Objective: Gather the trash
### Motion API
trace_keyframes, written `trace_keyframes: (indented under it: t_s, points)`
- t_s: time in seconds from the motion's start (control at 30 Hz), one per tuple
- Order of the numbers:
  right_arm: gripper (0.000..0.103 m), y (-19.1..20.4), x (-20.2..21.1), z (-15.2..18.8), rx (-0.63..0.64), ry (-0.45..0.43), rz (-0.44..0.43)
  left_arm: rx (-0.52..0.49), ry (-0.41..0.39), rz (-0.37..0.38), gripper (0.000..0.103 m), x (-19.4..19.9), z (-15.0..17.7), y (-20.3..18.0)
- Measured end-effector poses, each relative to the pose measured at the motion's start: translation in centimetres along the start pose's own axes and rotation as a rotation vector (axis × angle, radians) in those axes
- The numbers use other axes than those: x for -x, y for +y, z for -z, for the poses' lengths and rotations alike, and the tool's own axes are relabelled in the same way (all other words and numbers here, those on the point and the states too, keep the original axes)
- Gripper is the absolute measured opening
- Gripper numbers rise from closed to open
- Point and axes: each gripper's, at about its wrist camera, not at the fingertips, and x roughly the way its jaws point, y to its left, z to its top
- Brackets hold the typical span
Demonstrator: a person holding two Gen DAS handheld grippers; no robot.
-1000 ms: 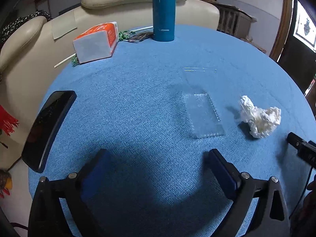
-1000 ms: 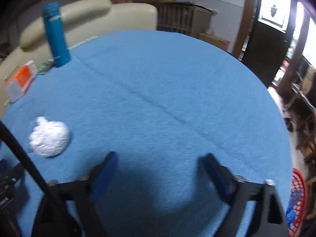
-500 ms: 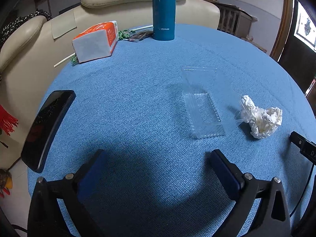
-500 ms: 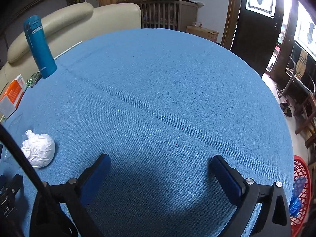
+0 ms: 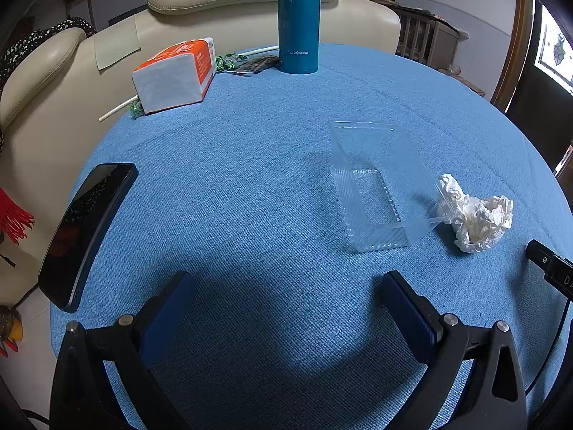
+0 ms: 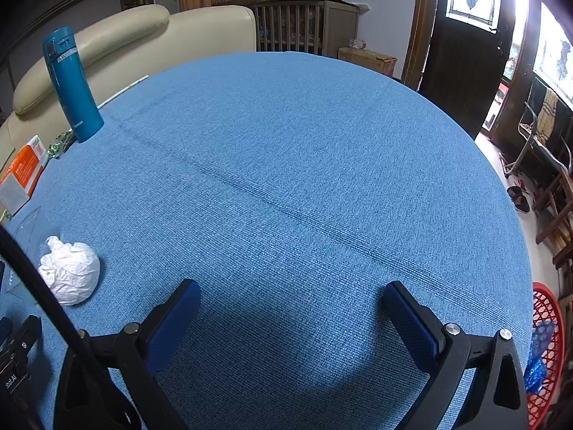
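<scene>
A clear plastic tray [image 5: 372,193] lies on the blue tablecloth [image 5: 250,179], right of centre in the left wrist view. A crumpled white paper ball [image 5: 478,215] sits just right of it, touching its corner; the same paper ball [image 6: 70,268] shows at the far left of the right wrist view. My left gripper [image 5: 286,308] is open and empty, short of the tray. My right gripper [image 6: 292,313] is open and empty over bare cloth, with the ball off to its left. A red mesh basket [image 6: 546,351] with blue scraps stands below the table's right edge.
A teal flask [image 5: 298,18] stands at the far edge, with an orange-and-white tissue pack [image 5: 175,75] and green wrappers [image 5: 229,61] beside it. A black phone [image 5: 86,229] lies at the left rim. A cream sofa [image 5: 89,71] is behind the table.
The right gripper has swung its view to the right, away from the paper ball, and steadied. The left gripper has drawn back slightly; the tray and ball have not moved.
</scene>
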Motion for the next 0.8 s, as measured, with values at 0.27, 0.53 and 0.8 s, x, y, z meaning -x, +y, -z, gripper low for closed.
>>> trace_keyframes:
  t_s: [0.27,0.53,0.8]
  points:
    - [0.103,-0.01,-0.01,-0.01,0.000,0.000,0.000,0.007,-0.001,-0.006,0.103,-0.09,-0.02,0.01]
    - [0.103,-0.01,-0.03,-0.02,0.000,0.000,0.000,0.007,-0.001,-0.007,0.103,-0.08,-0.05,-0.01]
    - [0.103,-0.01,-0.09,-0.05,0.000,0.001,-0.001,0.008,-0.001,-0.008,0.103,-0.09,-0.03,-0.01]
